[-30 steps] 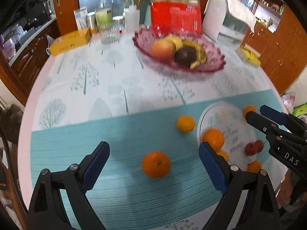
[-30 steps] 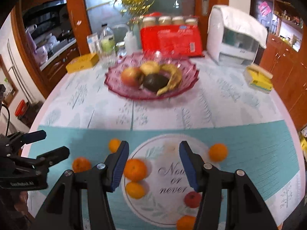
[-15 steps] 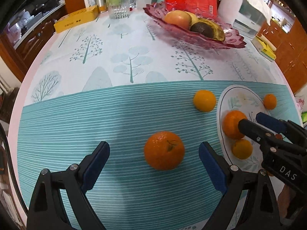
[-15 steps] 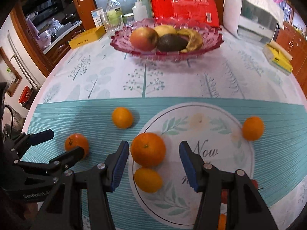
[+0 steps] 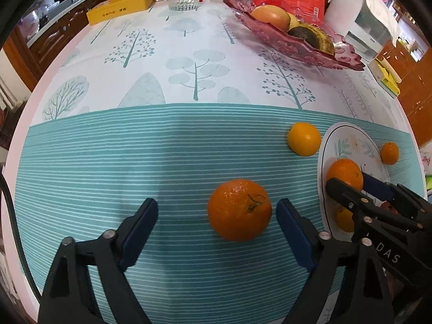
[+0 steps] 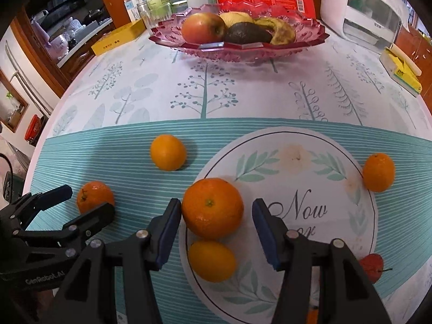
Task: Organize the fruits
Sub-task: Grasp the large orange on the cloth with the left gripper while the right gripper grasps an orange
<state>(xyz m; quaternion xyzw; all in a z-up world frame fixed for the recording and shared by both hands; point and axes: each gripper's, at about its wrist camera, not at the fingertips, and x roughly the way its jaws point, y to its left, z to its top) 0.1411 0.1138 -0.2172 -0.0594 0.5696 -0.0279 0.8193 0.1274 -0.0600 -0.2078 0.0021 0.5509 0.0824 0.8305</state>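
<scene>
Compared with a second ago, both grippers sit much closer to the teal-striped tablecloth (image 5: 108,162), and the fruit looks larger in each view. The left gripper (image 5: 217,217) has just been narrowing its jaws; they still stand apart, with a round orange tangerine with a green stem (image 5: 239,209) between them, nearer the right pad, and no pad pressing on it. The right gripper (image 6: 214,222) is as wide as before, its jaws apart around a larger orange tangerine (image 6: 212,208); the left pad appears to touch its skin, the right pad is clear. That fruit rests on the edge of the white round printed patch (image 6: 297,167). Its skin is dimpled and glossy.
</scene>
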